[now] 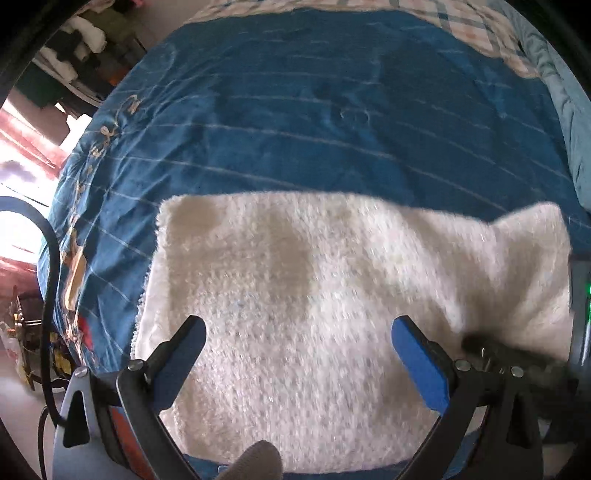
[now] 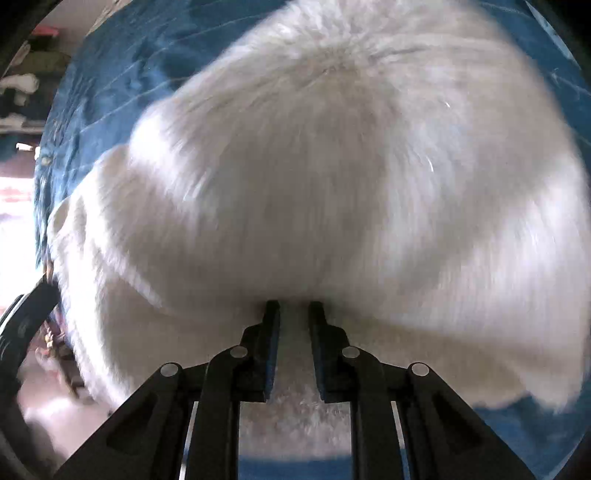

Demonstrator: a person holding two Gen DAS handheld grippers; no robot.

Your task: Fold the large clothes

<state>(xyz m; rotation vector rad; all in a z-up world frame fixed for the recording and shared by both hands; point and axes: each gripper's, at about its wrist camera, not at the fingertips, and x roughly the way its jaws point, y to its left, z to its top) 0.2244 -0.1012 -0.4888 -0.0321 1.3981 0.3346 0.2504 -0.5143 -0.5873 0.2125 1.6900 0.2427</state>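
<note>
A fluffy white garment [image 1: 295, 295] lies flat on a blue bedspread [image 1: 295, 110]. My left gripper [image 1: 299, 332] is open above its near part, its fingers wide apart and holding nothing. In the right wrist view the same white garment [image 2: 332, 166] fills most of the frame, blurred by motion. My right gripper [image 2: 293, 314] is shut on a fold of it, the fabric bunched between the fingertips and lifted over the bedspread [image 2: 110, 74]. The right gripper's dark body [image 1: 517, 358] shows at the garment's right edge in the left wrist view.
The bedspread covers a bed with a plaid sheet [image 1: 461, 22] at the far end. The bed's left edge [image 1: 70, 258] drops to a floor with clutter and a black cable [image 1: 48, 258]. Shelves with clothes [image 1: 81, 44] stand at the far left.
</note>
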